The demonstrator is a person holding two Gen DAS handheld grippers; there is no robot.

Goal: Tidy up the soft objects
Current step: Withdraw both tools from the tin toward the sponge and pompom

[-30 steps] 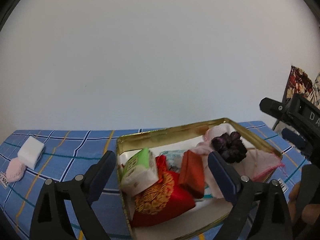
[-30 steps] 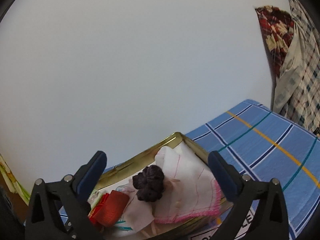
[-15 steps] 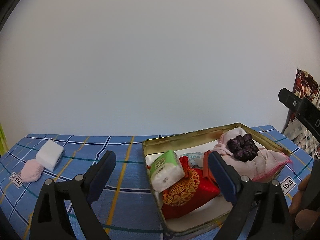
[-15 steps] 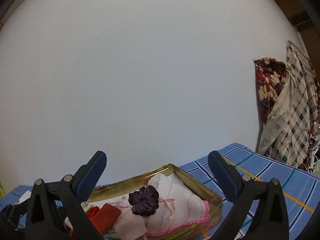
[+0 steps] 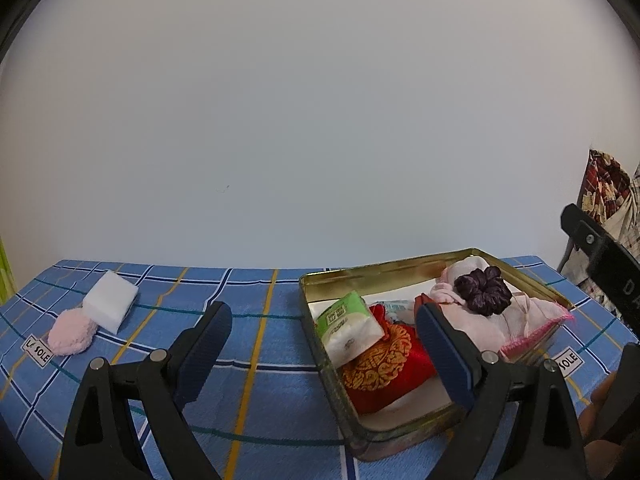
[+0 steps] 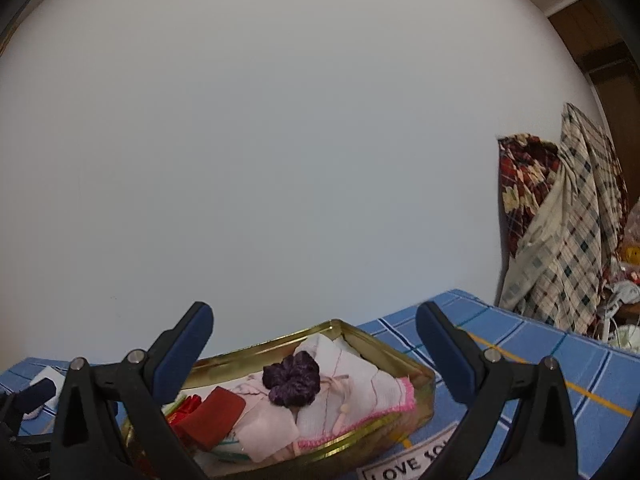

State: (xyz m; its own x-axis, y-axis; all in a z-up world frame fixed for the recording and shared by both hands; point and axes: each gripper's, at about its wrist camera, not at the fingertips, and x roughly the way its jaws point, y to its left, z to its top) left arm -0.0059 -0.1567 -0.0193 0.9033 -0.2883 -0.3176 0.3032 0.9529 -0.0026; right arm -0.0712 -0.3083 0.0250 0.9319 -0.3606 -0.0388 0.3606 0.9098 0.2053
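Note:
A gold tin (image 5: pixel 316 322) (image 6: pixel 424 376) on the blue checked cloth holds a green-white tissue pack (image 5: pixel 347 330), a red embroidered pouch (image 5: pixel 384 368), pink cloths (image 5: pixel 520 320) (image 6: pixel 360 384) and a dark purple scrunchie (image 5: pixel 482 290) (image 6: pixel 291 376). A white sponge block (image 5: pixel 110 300) and a pink puff (image 5: pixel 72 332) lie at the far left of the cloth. My left gripper (image 5: pixel 324 354) is open and empty, above the tin's left edge. My right gripper (image 6: pixel 314 354) is open and empty, raised above the tin.
A plain white wall stands behind the table. Patterned fabrics (image 6: pixel 568 220) hang at the right beyond the table edge. Blue checked cloth (image 5: pixel 248 360) lies between the tin and the sponge. White labels (image 5: pixel 568 360) are stitched on the cloth.
Both grippers have pulled back and up from the tin, so it looks smaller and lower. The left view has shifted so the tin now lies to the right. Nothing was grasped.

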